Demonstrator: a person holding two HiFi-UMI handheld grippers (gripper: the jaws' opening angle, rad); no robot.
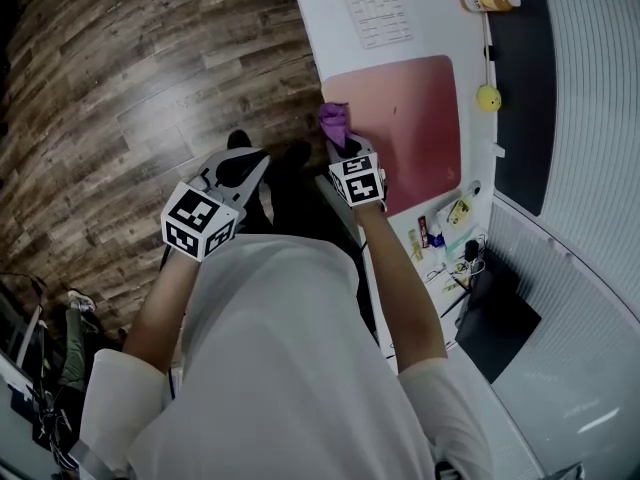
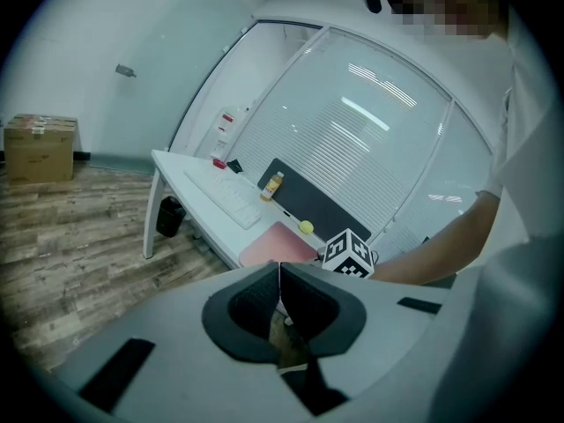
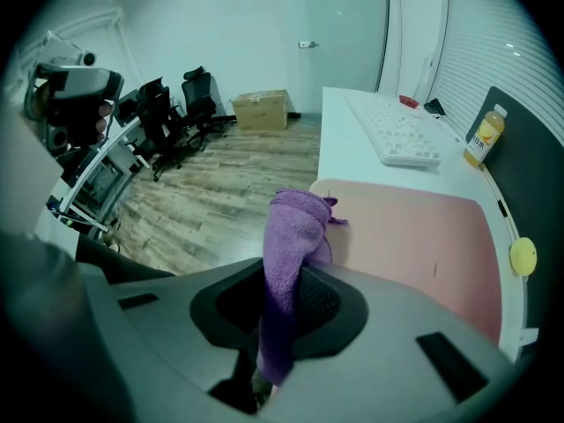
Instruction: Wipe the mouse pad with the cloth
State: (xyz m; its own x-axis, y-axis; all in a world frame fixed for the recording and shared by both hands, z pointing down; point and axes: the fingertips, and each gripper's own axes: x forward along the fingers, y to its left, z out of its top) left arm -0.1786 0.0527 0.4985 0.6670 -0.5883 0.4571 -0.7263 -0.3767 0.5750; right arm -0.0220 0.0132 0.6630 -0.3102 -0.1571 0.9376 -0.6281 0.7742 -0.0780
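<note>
Right gripper view: bunched purple cloth (image 3: 295, 223)

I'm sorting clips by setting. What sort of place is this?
Probably an office: a white desk carrying a keyboard and a pink mouse pad, with black swivel chairs standing on the wood-look floor beyond.

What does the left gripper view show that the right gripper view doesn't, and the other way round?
Only the left gripper view: the left gripper shut on nothing, a marker cube beyond it, and the person's forearm.
Only the right gripper view: the right gripper shut on the cloth, and office chairs.
Both: the mouse pad, keyboard, bottle, yellow ball and box.
</note>
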